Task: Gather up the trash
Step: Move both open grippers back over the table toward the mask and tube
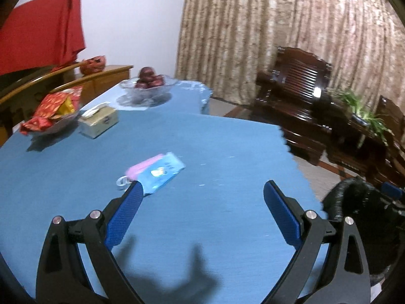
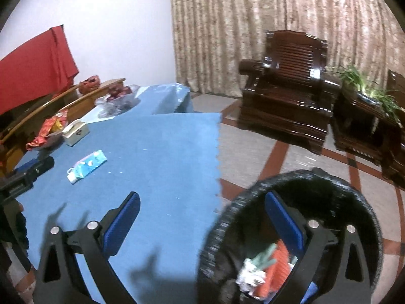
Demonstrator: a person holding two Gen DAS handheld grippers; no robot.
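Note:
A blue and pink flat packet (image 1: pixel 158 171) lies on the blue tablecloth (image 1: pixel 202 131), with a small clear scrap (image 1: pixel 122 181) at its near end. My left gripper (image 1: pixel 202 190) stands open over the cloth. Its left fingertip sits just in front of the packet, and nothing is between the pads. The packet (image 2: pixel 88 164) shows far left in the right wrist view. My right gripper (image 2: pixel 202 197) is open and empty, straddling the table's edge. Its right finger (image 2: pixel 283 220) hangs over a black-lined bin (image 2: pixel 227 217) holding orange and white trash (image 2: pixel 265 266).
Along the table's far side stand a glass bowl of red fruit (image 1: pixel 149 83), a tissue box (image 1: pixel 98 121) and a dish of red wrappers (image 1: pixel 53 111). The bin (image 1: pixel 339 202) sits on the floor off the table's right edge. Beyond it stand a dark wooden armchair (image 2: pixel 286 96) and a plant (image 2: pixel 367 88).

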